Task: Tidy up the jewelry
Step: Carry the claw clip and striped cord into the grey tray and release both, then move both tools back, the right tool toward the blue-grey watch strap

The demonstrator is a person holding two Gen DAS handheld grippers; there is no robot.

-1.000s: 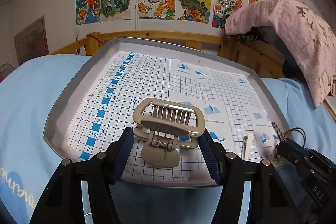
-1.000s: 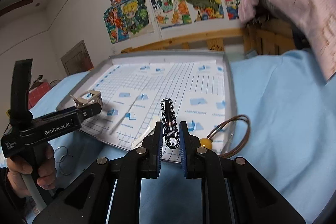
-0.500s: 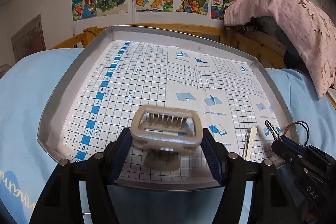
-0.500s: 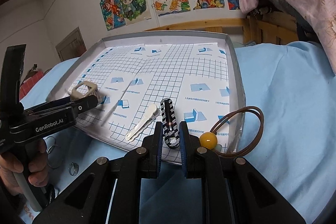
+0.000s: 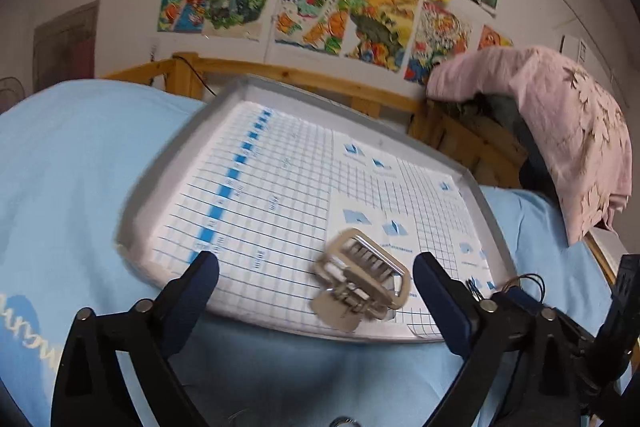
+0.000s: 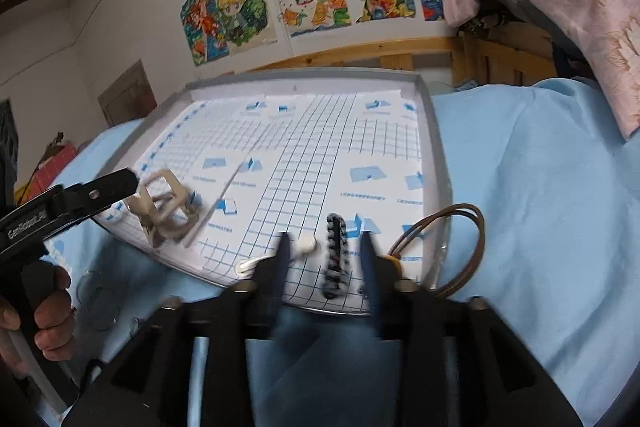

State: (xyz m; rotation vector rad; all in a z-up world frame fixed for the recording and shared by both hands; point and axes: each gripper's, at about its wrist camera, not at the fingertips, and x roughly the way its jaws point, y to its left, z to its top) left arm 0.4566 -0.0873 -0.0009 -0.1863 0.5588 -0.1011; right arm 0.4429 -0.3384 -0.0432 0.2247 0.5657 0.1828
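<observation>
A beige claw hair clip [image 5: 362,281] lies tilted on the near edge of the grey tray [image 5: 168,163]; it also shows in the right wrist view [image 6: 164,211]. My left gripper [image 5: 316,291] is open, its fingers wide on either side of the clip. My right gripper [image 6: 326,267] is open around a black-and-white striped hair clip [image 6: 336,255] that lies on the tray [image 6: 434,147] by its near edge. A white flat clip [image 6: 276,255] lies just left of it.
A brown hair tie with a yellow bead [image 6: 452,247] lies over the tray's right near corner. Metal rings [image 6: 98,299] lie on the blue bedsheet [image 6: 540,207]. A wooden bed frame [image 5: 304,77] and a pink cloth [image 5: 560,123] stand behind.
Both grippers have opened. The beige claw clip has dropped from the left gripper onto the tray, and the striped clip has been let go by the right gripper.
</observation>
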